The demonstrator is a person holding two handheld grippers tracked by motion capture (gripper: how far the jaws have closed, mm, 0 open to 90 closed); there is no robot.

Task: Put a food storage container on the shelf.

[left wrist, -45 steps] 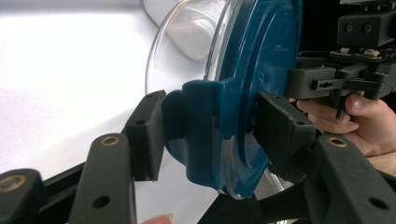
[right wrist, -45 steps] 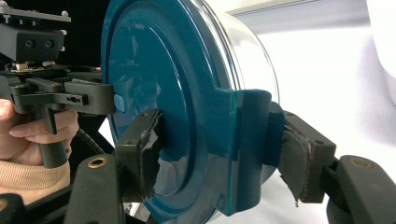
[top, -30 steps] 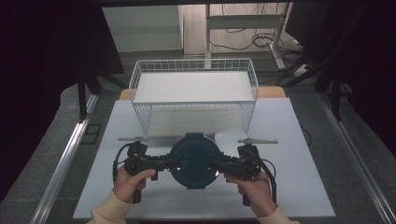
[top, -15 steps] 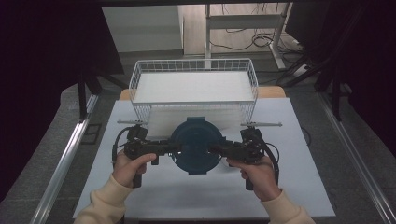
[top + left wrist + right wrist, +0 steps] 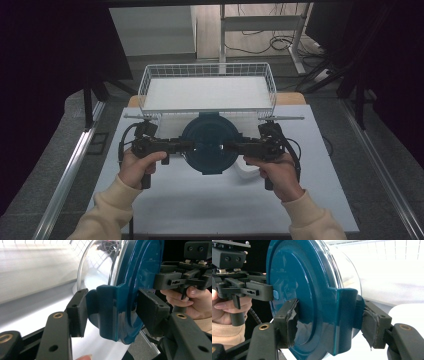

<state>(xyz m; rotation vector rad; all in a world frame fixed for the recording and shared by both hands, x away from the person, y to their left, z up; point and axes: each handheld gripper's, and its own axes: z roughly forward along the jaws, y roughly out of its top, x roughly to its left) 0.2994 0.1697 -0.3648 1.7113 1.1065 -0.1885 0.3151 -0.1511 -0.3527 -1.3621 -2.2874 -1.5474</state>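
A round container (image 5: 208,142) with a dark teal lid and a clear glass bowl hangs above the white table (image 5: 200,205), just in front of the wire basket (image 5: 207,111). My left gripper (image 5: 187,145) comes in from the left and is shut on the lid's side clip (image 5: 110,312). From the right, my right gripper (image 5: 230,146) is shut on the opposite clip (image 5: 342,322). In both gripper views the lid (image 5: 297,285) stands on edge with the glass bowl (image 5: 100,267) behind it, and the other hand's gripper shows beyond it.
The white wire basket stands at the table's far edge with a white sheet in its bottom. A white round object (image 5: 247,171) lies on the table below the container's right side. Dark curtains flank the table, and metal rails run along both sides.
Both hands have risen and moved away from the person toward the basket, carrying the container between them. The grip on both clips looks the same.
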